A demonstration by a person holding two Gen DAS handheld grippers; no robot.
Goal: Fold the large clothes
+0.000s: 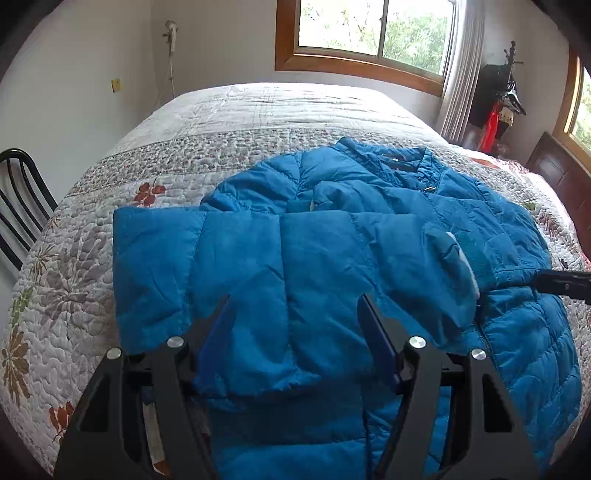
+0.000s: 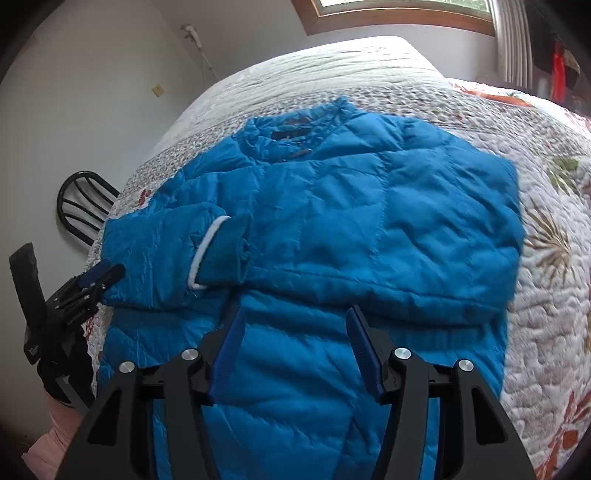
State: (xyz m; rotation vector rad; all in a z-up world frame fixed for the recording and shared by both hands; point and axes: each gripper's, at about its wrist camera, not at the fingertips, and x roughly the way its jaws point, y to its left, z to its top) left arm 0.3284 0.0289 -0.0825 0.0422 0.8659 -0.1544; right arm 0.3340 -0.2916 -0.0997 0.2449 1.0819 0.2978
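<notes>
A blue quilted puffer jacket (image 1: 332,240) lies on the bed, both sleeves folded across its body; it also shows in the right wrist view (image 2: 351,221). A sleeve cuff with white lining (image 2: 218,254) rests on the chest. My left gripper (image 1: 295,314) is open, its jaws on either side of a folded sleeve, low over the jacket's left edge; it appears from the side in the right wrist view (image 2: 105,275). My right gripper (image 2: 295,325) is open over the jacket's lower body, holding nothing; its tip shows at the right edge of the left wrist view (image 1: 561,282).
The bed is covered by a white floral quilt (image 1: 92,258). A black metal chair (image 1: 18,206) stands at the left side of the bed. A window (image 1: 369,33) and curtain are behind; a coat rack (image 1: 502,99) with clothes stands at the far right.
</notes>
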